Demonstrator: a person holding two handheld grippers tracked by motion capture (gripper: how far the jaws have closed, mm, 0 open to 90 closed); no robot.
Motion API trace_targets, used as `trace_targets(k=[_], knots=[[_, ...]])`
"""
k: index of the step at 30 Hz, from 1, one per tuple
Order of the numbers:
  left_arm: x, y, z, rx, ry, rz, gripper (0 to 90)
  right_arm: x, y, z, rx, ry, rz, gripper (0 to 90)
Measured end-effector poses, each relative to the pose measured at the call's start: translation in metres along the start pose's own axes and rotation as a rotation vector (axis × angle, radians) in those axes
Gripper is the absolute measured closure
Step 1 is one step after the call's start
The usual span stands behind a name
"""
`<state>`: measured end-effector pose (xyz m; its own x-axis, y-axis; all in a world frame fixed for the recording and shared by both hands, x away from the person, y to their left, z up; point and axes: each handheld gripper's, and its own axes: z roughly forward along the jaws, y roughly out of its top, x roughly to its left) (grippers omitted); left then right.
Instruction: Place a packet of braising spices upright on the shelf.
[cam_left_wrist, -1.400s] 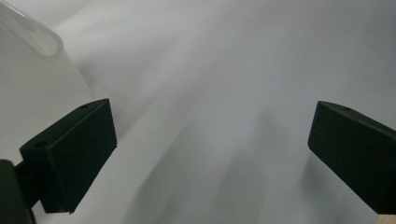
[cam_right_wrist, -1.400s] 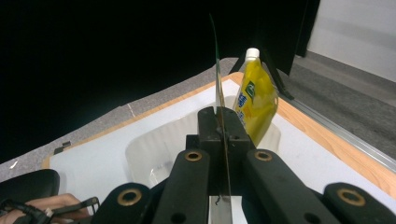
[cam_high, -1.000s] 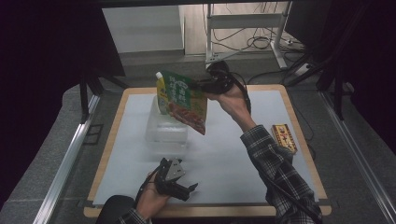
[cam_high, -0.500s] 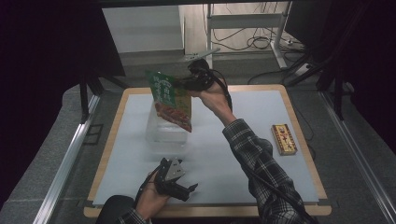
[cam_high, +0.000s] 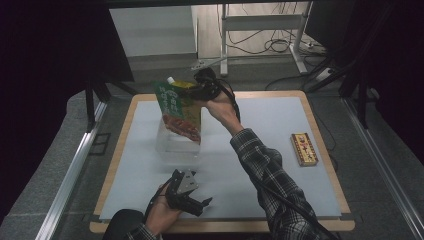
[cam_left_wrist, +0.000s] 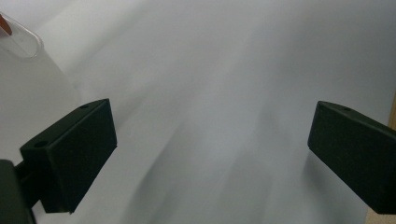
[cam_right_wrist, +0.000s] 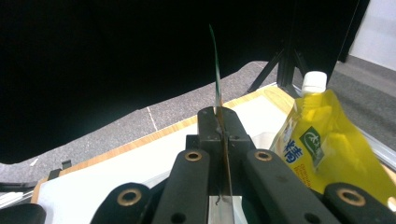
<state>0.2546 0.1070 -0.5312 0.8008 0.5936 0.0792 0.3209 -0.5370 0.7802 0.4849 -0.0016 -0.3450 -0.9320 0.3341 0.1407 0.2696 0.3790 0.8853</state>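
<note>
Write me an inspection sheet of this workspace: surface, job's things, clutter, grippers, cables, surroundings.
Surface: pale grey mat on a wood-edged table.
Job's things: green flat packet held in the air above a clear plastic container; yellow spouted pouch beside it in the right gripper view.
Clutter: small patterned box lying near the table's right edge.
Grippers: right gripper shut on the packet's edge; left gripper low over the near edge of the mat, jaws wide apart, nothing between them.
Cables: black cable trailing along the right sleeve; loose cables on the floor beyond the table.
Surroundings: dark curtains, metal stand legs, grey floor.
</note>
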Motion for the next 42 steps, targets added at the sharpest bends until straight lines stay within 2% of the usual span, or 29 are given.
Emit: trace_targets(k=[7, 9, 11, 17, 22, 28, 32, 39, 42], knots=[[-0.001, 0.0, 0.001, 0.005, -0.001, 0.002, 1.0, -0.005, -0.015, 0.01, 0.033, -0.012, 0.013, 88.8], [-0.001, 0.0, 0.001, 0.007, 0.0, -0.001, 1.0, -0.008, -0.019, 0.012, 0.001, 0.01, 0.045, 88.7], [0.0, 0.0, 0.001, 0.01, -0.001, 0.002, 1.0, -0.01, -0.021, 0.013, -0.014, 0.018, 0.055, 88.5], [-0.001, 0.0, 0.001, 0.017, -0.002, 0.01, 1.0, -0.011, -0.022, 0.012, -0.003, -0.011, 0.048, 86.3], [-0.001, 0.0, 0.001, 0.016, -0.004, 0.006, 1.0, -0.01, -0.02, 0.008, 0.002, -0.042, 0.02, 70.6], [-0.001, 0.0, 0.001, 0.014, -0.004, 0.007, 1.0, -0.008, -0.022, 0.001, 0.009, -0.1, -0.015, 51.9], [-0.001, 0.0, 0.001, 0.012, -0.005, 0.007, 1.0, -0.007, -0.026, -0.003, 0.032, -0.142, -0.047, 44.1], [-0.001, 0.0, 0.002, 0.006, -0.009, 0.003, 0.8, -0.005, -0.036, -0.012, 0.052, -0.162, -0.068, 36.8], [-0.001, 0.0, 0.001, -0.002, -0.012, 0.003, 0.6, -0.006, -0.041, -0.015, 0.066, -0.17, -0.061, 35.1]])
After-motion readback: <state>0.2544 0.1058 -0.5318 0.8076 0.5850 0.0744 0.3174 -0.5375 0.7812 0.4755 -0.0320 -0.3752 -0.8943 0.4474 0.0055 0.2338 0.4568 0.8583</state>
